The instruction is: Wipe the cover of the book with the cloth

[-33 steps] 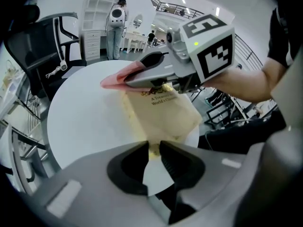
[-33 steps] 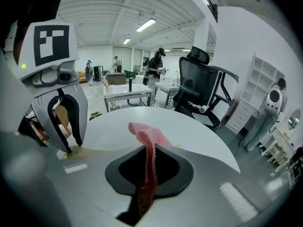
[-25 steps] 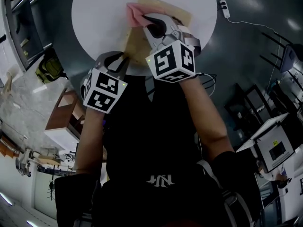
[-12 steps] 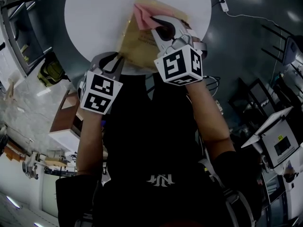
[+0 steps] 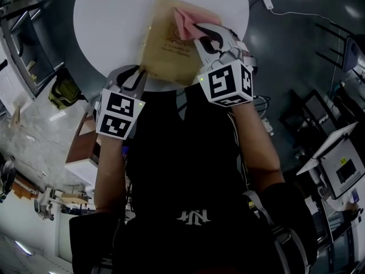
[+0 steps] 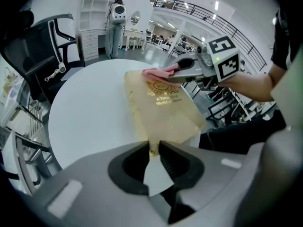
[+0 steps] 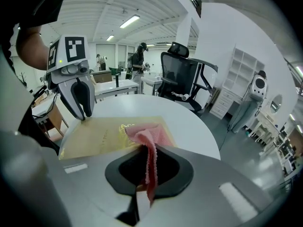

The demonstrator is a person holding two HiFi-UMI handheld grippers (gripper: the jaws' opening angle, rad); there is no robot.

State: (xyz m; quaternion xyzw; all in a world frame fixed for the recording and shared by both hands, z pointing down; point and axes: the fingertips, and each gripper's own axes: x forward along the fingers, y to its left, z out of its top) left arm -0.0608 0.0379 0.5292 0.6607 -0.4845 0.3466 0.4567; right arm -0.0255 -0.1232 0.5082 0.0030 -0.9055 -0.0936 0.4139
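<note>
1. In the head view, both bare forearms extended from the black-clad torso at the bottom of the frame up toward the round white table (image 5: 108, 21) at the top. The left arm was left of centre. The right arm was right of centre and stretched farther up the frame.
2. The left gripper (image 5: 141, 73) sat at the table's lower edge. Its jaws were clamped on the near corner of the flat tan book with gold lettering (image 5: 165, 50). In the left gripper view that corner was pinched between the dark pads (image 6: 166, 151).
3. The right gripper (image 5: 198, 28) was at upper centre, above the book. Its jaws were pressed together on the pink knitted cloth (image 5: 185, 21). In the right gripper view a fold of the cloth hung down between the jaws, and the rest lay bunched on the cover.
4. The book lay slanted on the table with its lower end at the table's edge. The cloth touched the upper right part of its cover.
5. Counted, there were one book, one cloth, one table and two grippers. One black office chair (image 7: 185, 74) stood beyond the table, in the upper middle of the right gripper view.
</note>
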